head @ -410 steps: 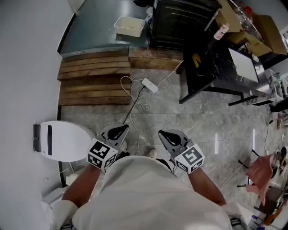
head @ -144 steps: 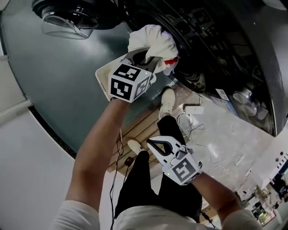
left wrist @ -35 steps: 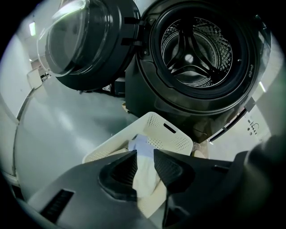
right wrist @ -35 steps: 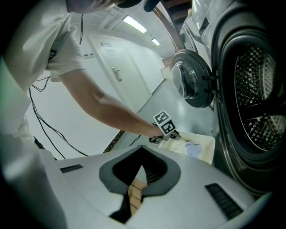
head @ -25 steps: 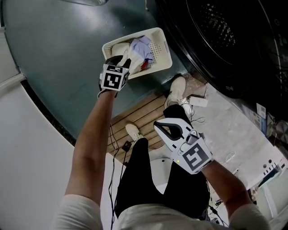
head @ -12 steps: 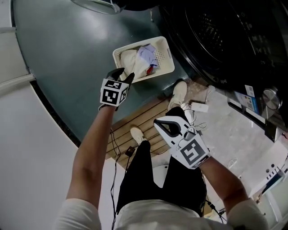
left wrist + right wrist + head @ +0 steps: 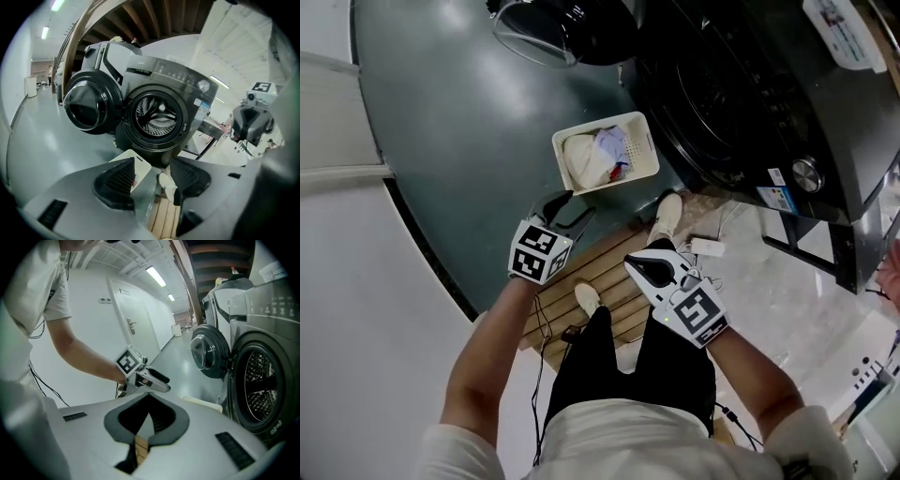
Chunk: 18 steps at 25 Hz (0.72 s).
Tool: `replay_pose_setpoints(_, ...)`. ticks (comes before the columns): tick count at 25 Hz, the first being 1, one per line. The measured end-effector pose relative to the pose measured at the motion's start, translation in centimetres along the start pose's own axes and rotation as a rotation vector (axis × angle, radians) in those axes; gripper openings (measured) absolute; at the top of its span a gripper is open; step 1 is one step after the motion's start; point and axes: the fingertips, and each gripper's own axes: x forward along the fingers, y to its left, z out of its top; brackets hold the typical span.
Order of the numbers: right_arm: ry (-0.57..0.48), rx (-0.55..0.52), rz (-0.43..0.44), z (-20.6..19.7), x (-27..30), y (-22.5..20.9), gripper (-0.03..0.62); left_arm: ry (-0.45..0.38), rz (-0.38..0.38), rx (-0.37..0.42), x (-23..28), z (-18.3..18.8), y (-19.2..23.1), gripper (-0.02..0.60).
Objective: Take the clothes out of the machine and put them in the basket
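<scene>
The cream basket point(image 7: 648, 148) sits on the grey-green floor in front of the dark washing machine point(image 7: 741, 84). In it lie a white garment point(image 7: 584, 161) and a lilac one point(image 7: 612, 143). My left gripper point(image 7: 575, 204) hangs well above and short of the basket; its jaws have just been opening and nothing is between them. In the left gripper view, the left gripper point(image 7: 152, 176) faces the drum point(image 7: 157, 117), and the basket point(image 7: 138, 169) shows between the pads. My right gripper point(image 7: 632, 263) is shut and empty beside it, its jaw tips touching in the right gripper point(image 7: 149, 416) view.
The machine's round door point(image 7: 551, 28) stands swung open at the left of the drum. Wooden slats point(image 7: 609, 281) lie under the person's shoes point(image 7: 667, 214). A white power strip point(image 7: 707, 248) with cables lies on the tiled floor at the right.
My left gripper has let go of the white garment, which now lies in the basket, and has risen away from it with wider jaws. The right gripper has risen a little.
</scene>
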Motion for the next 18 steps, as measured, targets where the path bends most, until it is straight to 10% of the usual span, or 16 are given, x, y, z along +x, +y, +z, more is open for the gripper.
replay_pose_setpoints(18,-0.029,-0.051,-0.115,9.5,-9.3,9.9,0.005,-0.203,-0.141,0.151,-25.7,8.2,-14.2,0.225)
